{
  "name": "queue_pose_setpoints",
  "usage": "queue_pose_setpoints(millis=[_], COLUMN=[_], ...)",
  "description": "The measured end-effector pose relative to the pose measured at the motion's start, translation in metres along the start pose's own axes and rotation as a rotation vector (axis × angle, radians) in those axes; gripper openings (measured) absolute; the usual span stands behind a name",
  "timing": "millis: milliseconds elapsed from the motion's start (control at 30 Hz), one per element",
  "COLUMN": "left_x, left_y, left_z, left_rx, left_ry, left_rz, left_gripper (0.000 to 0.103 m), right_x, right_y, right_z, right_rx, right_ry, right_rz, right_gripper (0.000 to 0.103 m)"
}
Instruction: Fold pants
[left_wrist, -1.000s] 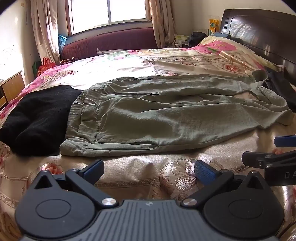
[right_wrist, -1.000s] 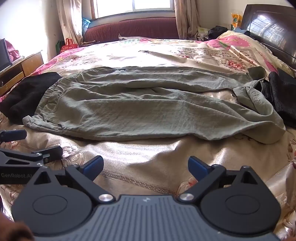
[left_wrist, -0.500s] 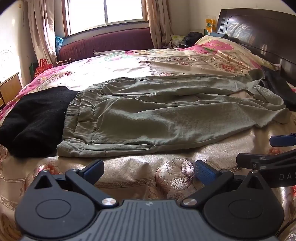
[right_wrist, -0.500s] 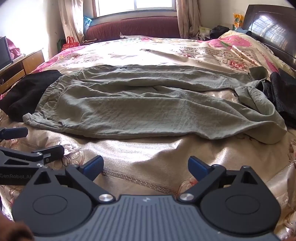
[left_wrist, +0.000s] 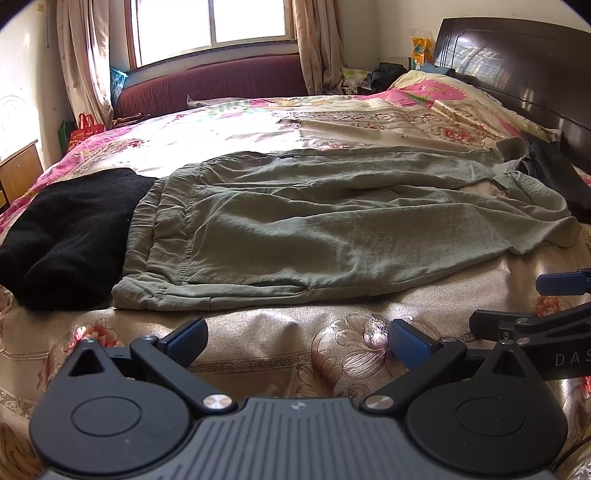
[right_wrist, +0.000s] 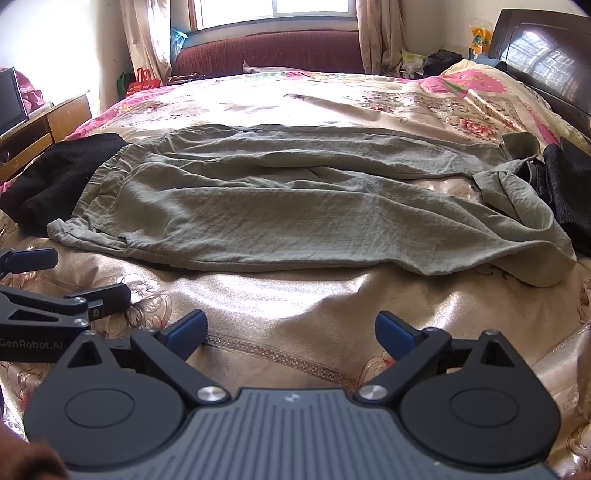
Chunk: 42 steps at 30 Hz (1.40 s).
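Both claws nearer the pants (left_wrist: 314, 229).

Olive-green pants (left_wrist: 314, 225) spread flat, wrinkled, across floral bedspread; waistband left, legs right, cuffs rumpled.

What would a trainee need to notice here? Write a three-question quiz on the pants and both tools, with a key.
1. True or false: the left tool is shut on the green pants.
2. Multiple choice: what lies against the waistband end of the pants? A) a black garment B) a white pillow C) a red bag
3. Fill in: the right tool hovers over the bedspread with its jaws ____.

Key:
1. False; it is open and short of the pants' near edge.
2. A
3. open, holding nothing
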<state>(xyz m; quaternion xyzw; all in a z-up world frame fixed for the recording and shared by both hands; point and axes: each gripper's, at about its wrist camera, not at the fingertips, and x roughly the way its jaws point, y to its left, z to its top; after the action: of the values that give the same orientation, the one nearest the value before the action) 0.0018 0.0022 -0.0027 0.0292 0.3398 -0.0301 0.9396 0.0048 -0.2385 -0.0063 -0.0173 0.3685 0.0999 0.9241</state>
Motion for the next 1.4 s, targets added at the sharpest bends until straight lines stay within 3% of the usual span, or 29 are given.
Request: queue_pose_setpoints(millis=[333,533,733,933,967,1100,1300,1367,1400], left_x=[-0.001,0.001,0.025,0.046,0.048,0.052,0.042,0.038,0.035], left_y=[0.017,0.042,0.074,0.084,0.084,0.089,0.105,0.109,0.112], left_z=[0.004,0.011,0.015,0.016,0.016,0.018,0.013,0.013,0.012], left_rx=[-0.059,-0.092,-0.109,-0.109,-0.105,-0.075,-0.081,-0.086,-0.094], left_ry=[-0.013,-0.056,-0.033,0.007,0.010,0.038,0.061,0.062,0.063], left_rz=[0.006,0.085,0.165,0.145,0.148,0.167,0.129,0.130,0.131], left_gripper=[0.103,0.103,0.103,0.103,0.100,0.063,0.047,0.044,0.044], right_x=[0.008,0.017,0.037,0.053,0.054,0.058,0.066,0.067,0.067], right_y=[0.014,0.035,0.059,0.089,0.093,0.105,0.117,0.124,0.128], right_z=[0.012,0.034,0.044,0.048,0.048,0.050,0.055,0.055,0.056], right_rx=[-0.057,-0.123,-0.222,-0.326,-0.342,-0.389,-0.408,-0.415,-0.417], right_ry=[-0.015,-0.053,-0.050,-0.042,-0.048,-0.053,-0.023,-0.015,-0.009], right_rz=[0.022,0.067,0.107,0.150,0.153,0.168,0.229,0.255,0.266], right_gripper=[0.097,0.096,0.096,0.096,0.096,0.095,0.076,0.060,0.057])
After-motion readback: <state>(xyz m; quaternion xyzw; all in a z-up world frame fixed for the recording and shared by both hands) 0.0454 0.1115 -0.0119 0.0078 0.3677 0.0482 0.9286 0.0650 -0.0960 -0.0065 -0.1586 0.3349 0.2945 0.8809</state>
